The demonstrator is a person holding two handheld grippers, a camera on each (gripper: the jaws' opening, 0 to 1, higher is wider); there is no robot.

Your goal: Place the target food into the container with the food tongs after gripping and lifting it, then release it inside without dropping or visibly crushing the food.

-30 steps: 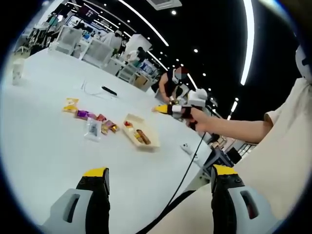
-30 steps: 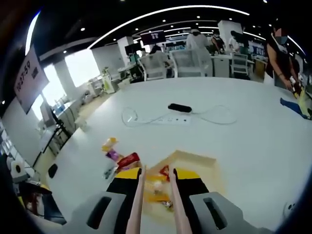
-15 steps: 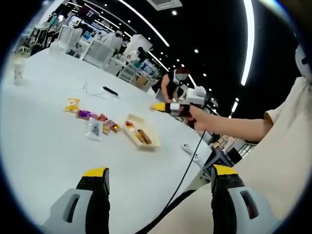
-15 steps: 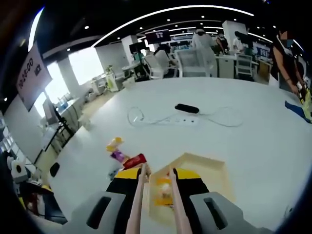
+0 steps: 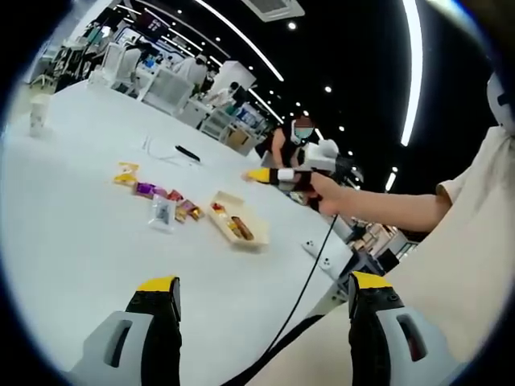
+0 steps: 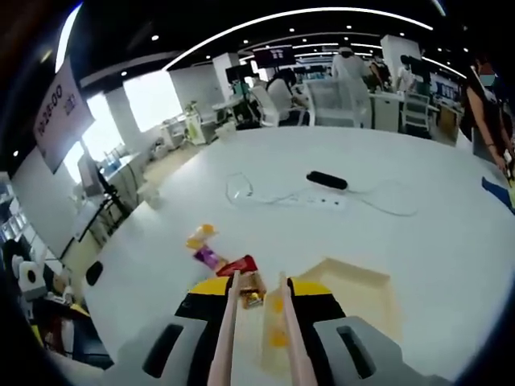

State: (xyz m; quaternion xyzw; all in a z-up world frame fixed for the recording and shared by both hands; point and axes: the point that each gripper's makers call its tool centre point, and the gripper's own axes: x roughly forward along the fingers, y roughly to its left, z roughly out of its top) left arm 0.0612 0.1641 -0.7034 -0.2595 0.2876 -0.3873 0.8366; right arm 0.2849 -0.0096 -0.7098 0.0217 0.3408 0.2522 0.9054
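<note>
Rising from the container [image 6: 354,281], the right gripper [image 6: 259,310] now hangs higher, jaws clamping tongs [image 6: 225,338]. Left gripper [image 5: 261,293] jaws stand wide, empty.

We count one container, two grippers, one pair of tongs.

One open container [image 5: 234,227] ahead of our left gripper [image 5: 261,299]; right gripper [image 6: 259,291] carries one pair of tongs [image 6: 228,338]; several snack packets [image 5: 158,195], count unclear.

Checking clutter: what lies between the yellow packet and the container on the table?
In the left gripper view, a row of small wrapped snacks lies between the yellow packet and the container.
</note>
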